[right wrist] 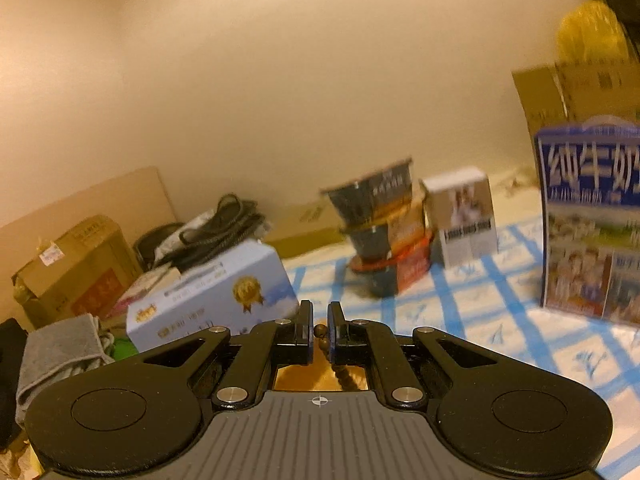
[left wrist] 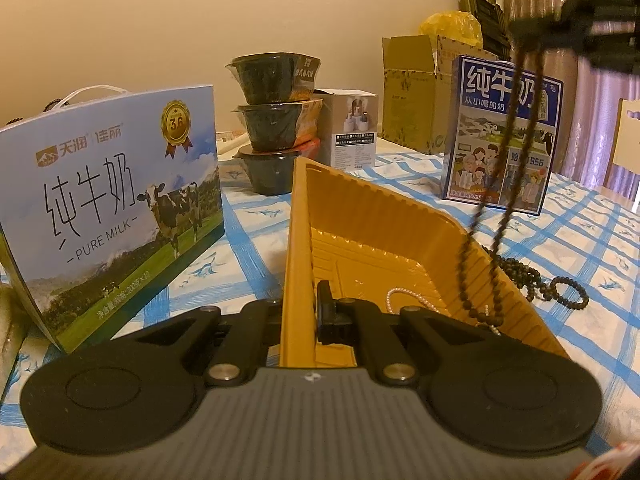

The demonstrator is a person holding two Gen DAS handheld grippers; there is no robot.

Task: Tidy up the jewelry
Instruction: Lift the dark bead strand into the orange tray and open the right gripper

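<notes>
The surface (left wrist: 592, 240), covered by a blue-and-white checked cloth printed with small whales, ran out of view on every side. Two milk cartons stood on it: a pale blue pure-milk carton with a cow picture (left wrist: 116, 208) at nine o'clock, its lower left corner cut off, and a dark blue milk carton with cartoon figures (left wrist: 504, 136) at two o'clock, partly crossed by hanging beads. A ribbed yellow plastic tray (left wrist: 360, 240) lay in the middle, tilted up, its near edge hidden behind the left tool (left wrist: 304, 312), whose jaws were clamped on the tray's left wall. Three black lidded bowls (left wrist: 272, 120) were stacked at twelve o'clock, one small white box (left wrist: 354, 132) just beside them.

A long dark brown bead necklace (left wrist: 516, 152) hung in two strands from the right tool (left wrist: 536, 46), seen blurred at one o'clock; its lower end reached into the tray while a further loop lay heaped on the cloth at three o'clock. In the right wrist view the right tool (right wrist: 320, 332) was closed on those beads (right wrist: 320, 331). One small white pearl chain (left wrist: 404, 294) rested inside the tray, partly hidden by the tool.
</notes>
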